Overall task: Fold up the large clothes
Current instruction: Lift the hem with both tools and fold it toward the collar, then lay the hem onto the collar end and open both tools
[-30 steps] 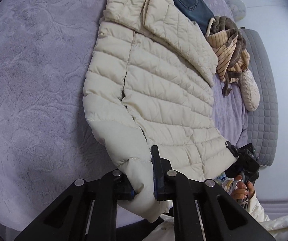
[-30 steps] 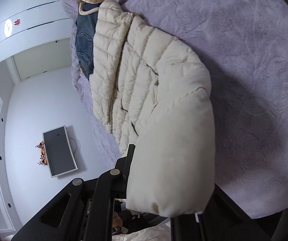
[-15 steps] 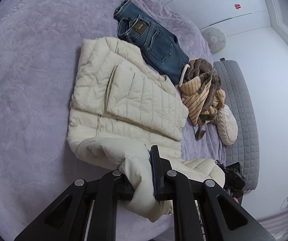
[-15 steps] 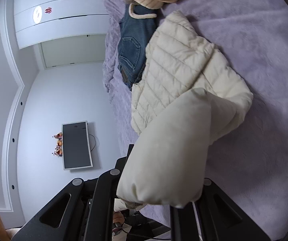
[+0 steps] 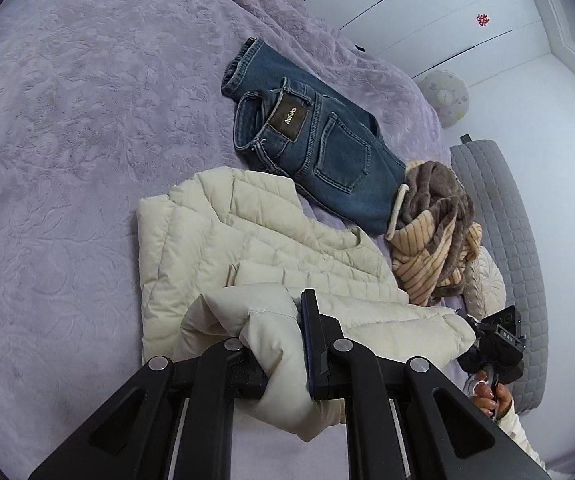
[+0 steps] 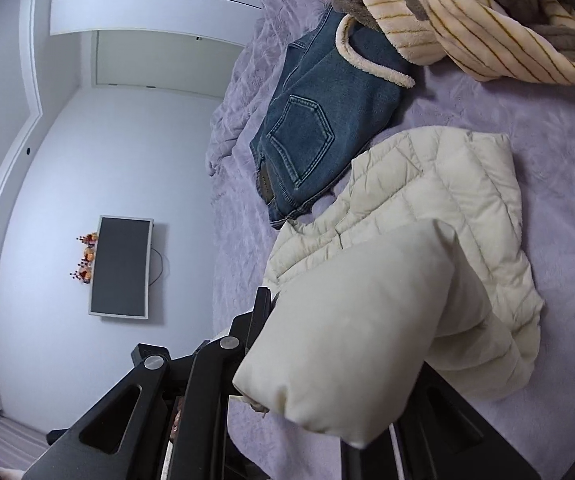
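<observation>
Jacket (image 5: 247, 248) hem lifted, collar end lying ahead of both grippers.
Left gripper (image 5: 283, 344) and right gripper (image 6: 327, 360) each pinch the hem; jeans (image 5: 319, 148) lie beyond.

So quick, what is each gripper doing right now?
Left gripper: shut on the jacket.
Right gripper: shut on the jacket too, on another part.

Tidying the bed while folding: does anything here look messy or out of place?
Yes: the striped blanket lies crumpled in a heap, its edge spilling over the jeans. The cream jacket is only half folded, its hem lifted in both grippers.
</observation>
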Motion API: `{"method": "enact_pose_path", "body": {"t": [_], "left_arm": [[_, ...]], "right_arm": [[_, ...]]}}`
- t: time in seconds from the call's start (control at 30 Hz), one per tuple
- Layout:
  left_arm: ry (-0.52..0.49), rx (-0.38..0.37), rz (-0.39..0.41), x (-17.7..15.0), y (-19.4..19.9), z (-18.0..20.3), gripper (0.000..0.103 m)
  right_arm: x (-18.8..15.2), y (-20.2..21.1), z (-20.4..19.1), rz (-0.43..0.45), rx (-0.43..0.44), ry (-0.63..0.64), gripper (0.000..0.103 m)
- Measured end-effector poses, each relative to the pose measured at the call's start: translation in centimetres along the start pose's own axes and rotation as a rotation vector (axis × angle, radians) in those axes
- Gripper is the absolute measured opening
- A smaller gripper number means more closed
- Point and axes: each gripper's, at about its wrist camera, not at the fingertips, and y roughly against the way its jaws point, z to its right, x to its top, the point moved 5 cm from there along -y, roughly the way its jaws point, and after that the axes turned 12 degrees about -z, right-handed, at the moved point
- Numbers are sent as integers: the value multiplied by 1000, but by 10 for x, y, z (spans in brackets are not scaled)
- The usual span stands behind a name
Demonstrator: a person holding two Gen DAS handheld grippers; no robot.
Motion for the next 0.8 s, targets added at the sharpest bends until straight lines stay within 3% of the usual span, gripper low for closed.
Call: {"method": "enact_pose_path", "body": {"t": [0.2,0.33,0.57,0.63,0.67,0.7,0.73,0.77,0.8], "left_arm": [[40,51,-46,29,-53,-30,14],[44,64,-58,40,-77,-42,14],[74,95,-77,52,-89,-46,15],[59,140,-68,53,-82,-41,20],[37,167,-53,53,-77,-36,26],[9,188,-31,52,-70,-31,47],[-15,204,-6,51,-63,-26,63],[-36,231,33,49,-53,-21,89],[-61,271,83,48,-42,-16,94]], "right_arm": [[46,-40,34,-19,-117,-19,14],[66,-60,62,-12,-148,-51,14],[78,-73,77,-2,-198,-38,14],[79,-72,72,1,-223,-30,17],[78,-71,67,2,-238,-18,27],[78,-68,61,4,-251,-3,38],[77,-65,55,10,-257,15,70],[76,-61,48,19,-265,35,86],[75,-55,40,33,-277,60,86]]}}
